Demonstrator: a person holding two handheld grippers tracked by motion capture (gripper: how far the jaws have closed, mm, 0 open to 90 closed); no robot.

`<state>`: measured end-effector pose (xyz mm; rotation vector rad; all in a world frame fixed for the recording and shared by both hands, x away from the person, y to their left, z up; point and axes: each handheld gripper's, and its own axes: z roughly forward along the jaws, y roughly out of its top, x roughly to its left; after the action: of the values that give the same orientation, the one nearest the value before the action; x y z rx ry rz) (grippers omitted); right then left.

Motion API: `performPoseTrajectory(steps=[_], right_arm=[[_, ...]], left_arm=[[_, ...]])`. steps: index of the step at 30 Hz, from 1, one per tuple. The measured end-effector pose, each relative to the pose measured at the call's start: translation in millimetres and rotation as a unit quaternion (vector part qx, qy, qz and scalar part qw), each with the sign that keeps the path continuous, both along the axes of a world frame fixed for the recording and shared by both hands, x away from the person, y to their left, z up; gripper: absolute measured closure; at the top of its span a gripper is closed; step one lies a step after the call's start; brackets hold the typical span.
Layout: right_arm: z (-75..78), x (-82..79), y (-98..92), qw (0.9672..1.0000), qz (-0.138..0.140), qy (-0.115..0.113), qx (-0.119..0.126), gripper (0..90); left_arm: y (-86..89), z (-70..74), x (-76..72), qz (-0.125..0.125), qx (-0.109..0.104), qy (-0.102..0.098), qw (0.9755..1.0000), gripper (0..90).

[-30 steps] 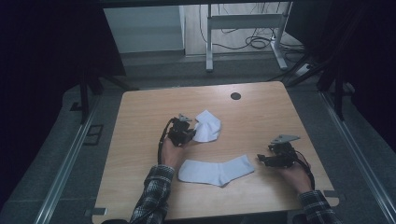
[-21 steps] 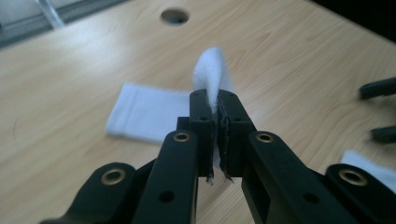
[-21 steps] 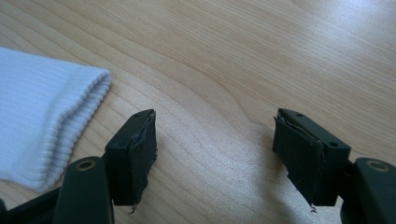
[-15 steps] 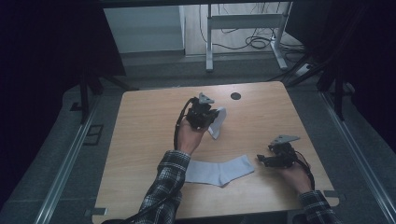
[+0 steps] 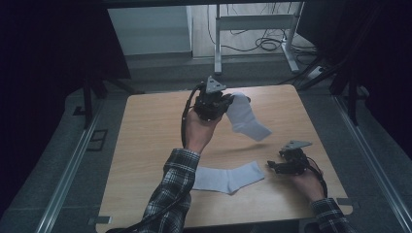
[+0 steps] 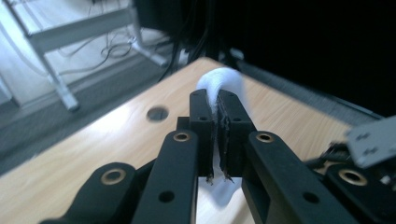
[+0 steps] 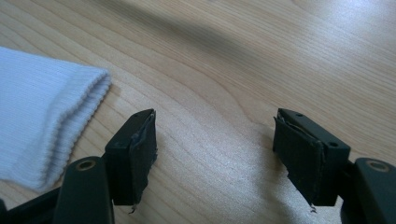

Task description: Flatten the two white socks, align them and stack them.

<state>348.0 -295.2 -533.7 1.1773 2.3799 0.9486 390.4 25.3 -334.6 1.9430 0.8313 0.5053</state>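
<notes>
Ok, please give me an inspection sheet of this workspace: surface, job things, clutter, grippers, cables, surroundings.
Surface: wooden table, a round hole near its far edge.
Job things: two white socks. Held sock hangs above the table; flat sock lies near the front edge.
Clutter: nothing seen.
Grippers: left gripper raised, shut on the held sock. Right gripper low at the table, open, nothing between its jaws, beside the flat sock's cuff.
Cables: black cable trails from the left gripper; more cables on the floor behind.
Surroundings: white desk frame beyond the table; dark at the sides.

bare table point(image 5: 150, 141) left, flat sock point(image 5: 228, 178) blocking front centre
</notes>
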Motion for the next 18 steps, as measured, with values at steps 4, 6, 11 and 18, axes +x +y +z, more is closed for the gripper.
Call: performPoseTrajectory(steps=[4, 6, 11, 18], right_arm=[[-0.1, -0.1, 0.2, 1.0, -0.001, 0.0, 0.0, 30.4], [-0.1, -0.1, 0.2, 1.0, -0.001, 0.0, 0.0, 30.5], [-0.4, -0.1, 0.2, 1.0, -0.002, -0.002, 0.0, 30.4], [0.9, 0.3, 0.8, 1.0, -0.007, 0.002, -0.003, 32.9]], left_arm=[[14.9, -30.9, 5.4, 0.019, 0.008, 0.036, 0.9991, 85.5], [18.8, -39.8, 7.3, 0.024, 0.01, 0.045, 0.9987, 85.6], [41.8, -81.3, 14.6, 0.052, 0.018, 0.082, 0.9951, 85.5], [60.7, -103.2, 13.5, 0.069, 0.02, 0.101, 0.9922, 85.3]])
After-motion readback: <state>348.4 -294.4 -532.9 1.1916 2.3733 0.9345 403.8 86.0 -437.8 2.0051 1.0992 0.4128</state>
